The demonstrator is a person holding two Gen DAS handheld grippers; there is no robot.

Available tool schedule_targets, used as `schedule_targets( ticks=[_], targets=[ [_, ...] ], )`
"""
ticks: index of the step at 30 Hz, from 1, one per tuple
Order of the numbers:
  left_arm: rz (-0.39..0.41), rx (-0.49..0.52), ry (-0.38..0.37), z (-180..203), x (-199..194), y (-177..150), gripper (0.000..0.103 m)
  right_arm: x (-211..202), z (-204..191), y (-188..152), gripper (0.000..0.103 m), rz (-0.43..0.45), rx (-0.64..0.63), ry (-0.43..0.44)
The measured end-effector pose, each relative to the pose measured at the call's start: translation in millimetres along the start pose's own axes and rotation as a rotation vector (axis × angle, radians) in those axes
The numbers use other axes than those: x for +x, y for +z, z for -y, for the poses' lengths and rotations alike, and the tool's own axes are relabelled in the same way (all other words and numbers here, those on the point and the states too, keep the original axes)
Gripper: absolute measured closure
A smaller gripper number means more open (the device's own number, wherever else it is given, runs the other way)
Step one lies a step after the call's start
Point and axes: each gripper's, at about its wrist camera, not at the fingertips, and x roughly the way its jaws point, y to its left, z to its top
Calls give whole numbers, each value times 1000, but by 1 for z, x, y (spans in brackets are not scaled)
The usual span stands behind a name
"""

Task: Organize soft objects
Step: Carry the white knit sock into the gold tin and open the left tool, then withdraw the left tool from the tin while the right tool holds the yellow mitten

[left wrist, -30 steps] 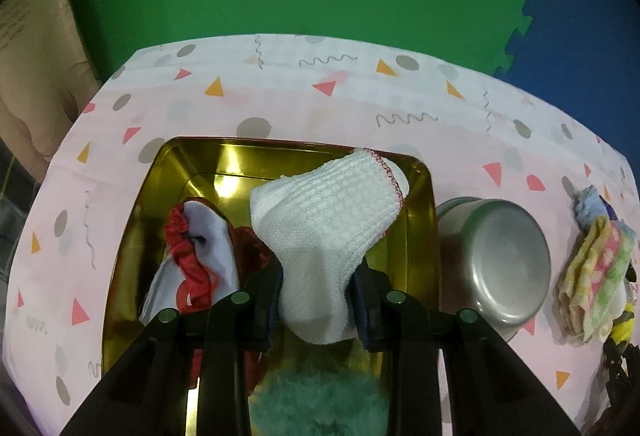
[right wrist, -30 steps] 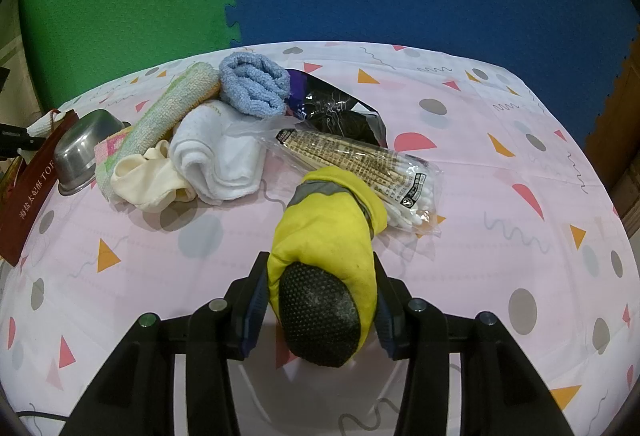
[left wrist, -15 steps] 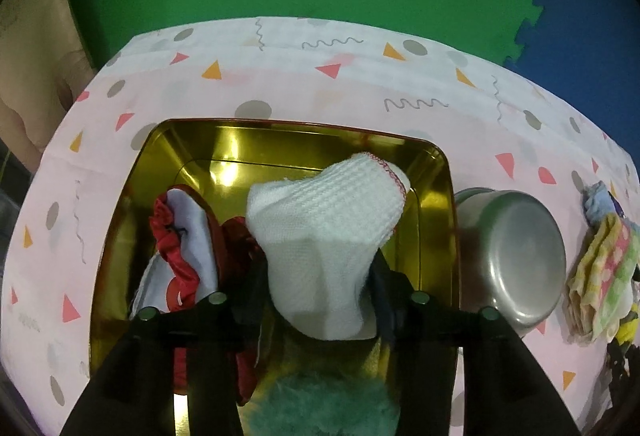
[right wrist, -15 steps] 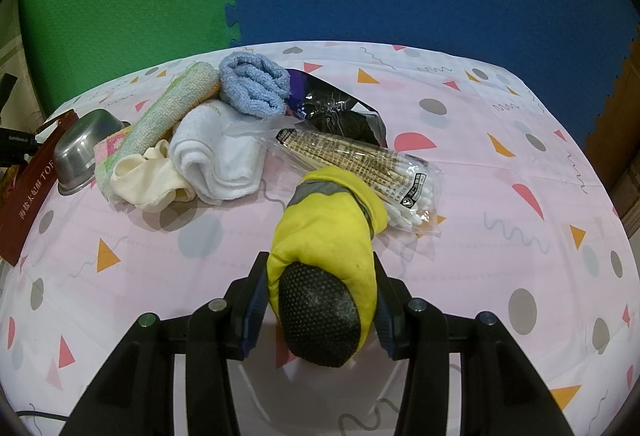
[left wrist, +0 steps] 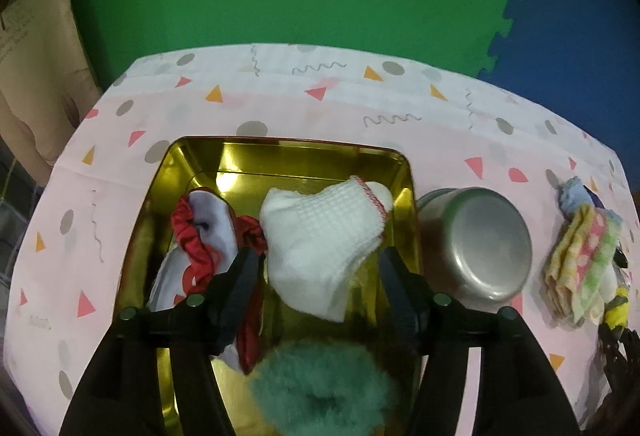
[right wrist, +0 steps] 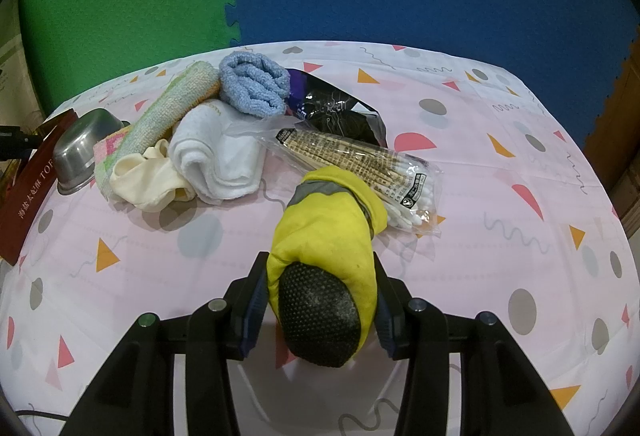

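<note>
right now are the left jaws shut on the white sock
No, the left gripper stands open, its jaws apart from the white sock lying in the gold tin.

Patterned table [right wrist: 480, 164] carries gold tin [left wrist: 280, 156], steel bowl [left wrist: 476, 240], towels [right wrist: 216, 152]

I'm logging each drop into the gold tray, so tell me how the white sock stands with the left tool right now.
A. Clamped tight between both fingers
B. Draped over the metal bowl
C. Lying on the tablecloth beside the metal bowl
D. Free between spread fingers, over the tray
D: the left tool has its fingers spread, with gaps beside the white sock, over the gold tray.
</note>
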Motion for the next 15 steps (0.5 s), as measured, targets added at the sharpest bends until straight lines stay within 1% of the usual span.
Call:
schedule_targets(
  ticks=[4,8,11,14,15],
  targets=[
    [31,-13,2,1,-18,-10,40,0,0,0,56,0,0,0],
    [62,-49,7,-3,-37,-23,40,0,0,0,56,0,-1,-1],
    [98,-59,40,-6,-52,-33,40,0,0,0,56,-1,-5,-6],
    [141,-59,104,-10,-67,-47,37,0,-1,1,56,-3,-15,-18],
    [148,-60,110,-12,-69,-50,30,0,-2,1,56,-4,-19,-23]
  ],
)
